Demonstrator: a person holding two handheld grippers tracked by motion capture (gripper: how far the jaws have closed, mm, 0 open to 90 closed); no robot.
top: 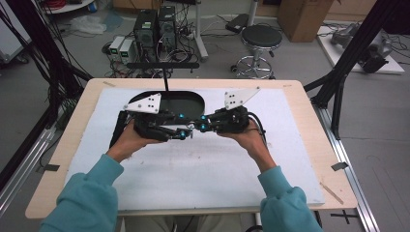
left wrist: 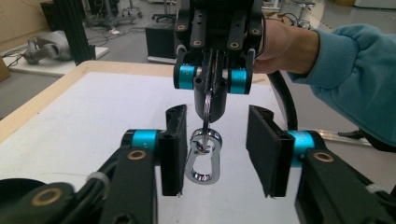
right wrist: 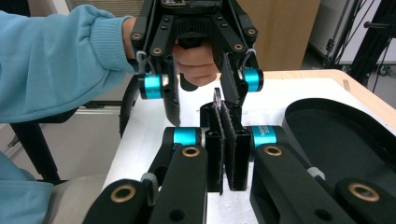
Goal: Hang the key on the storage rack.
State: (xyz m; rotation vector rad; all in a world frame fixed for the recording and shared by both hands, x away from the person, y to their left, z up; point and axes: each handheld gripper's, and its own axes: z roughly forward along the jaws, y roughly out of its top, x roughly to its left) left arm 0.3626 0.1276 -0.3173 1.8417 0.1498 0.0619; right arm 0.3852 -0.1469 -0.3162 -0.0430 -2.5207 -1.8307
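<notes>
Between the two tongs, above the white mat (top: 203, 169) that covers the tabletop (top: 309, 140), we see a silver carabiner (left wrist: 203, 161) hanging from a thin metal ring (left wrist: 207, 109). From the left gripper view, the ring runs up into the pinched jaws of the right tongs (left wrist: 212, 81), which are clamped tight on it, so the carabiner dangles free below them. It hangs in the gap of the left tongs (left wrist: 219, 154), whose jaws stand wide apart on either side; the carabiner sits nearer the jaw at the left of that view, and whether it touches that jaw we cannot tell.

From the right gripper view, we see the right tongs (right wrist: 228, 154) pressed together with the edge of the ring (right wrist: 217, 100) sticking up between the pads, and the left tongs (right wrist: 198, 100) facing them, spread open, held in a hand (right wrist: 198, 63) with a teal sleeve (right wrist: 60, 60).

From the high view, we find both tongs meeting nose to nose over the far middle of the mat, the left tongs (top: 186, 135) and the right tongs (top: 200, 126) just beside each other, each carrying a grey three-cornered plate. Just behind them lies a black oval tray (top: 186, 104). Beyond the tabletop, on the floor, stand a round stool (top: 261, 38) and some computer cases (top: 157, 26).
</notes>
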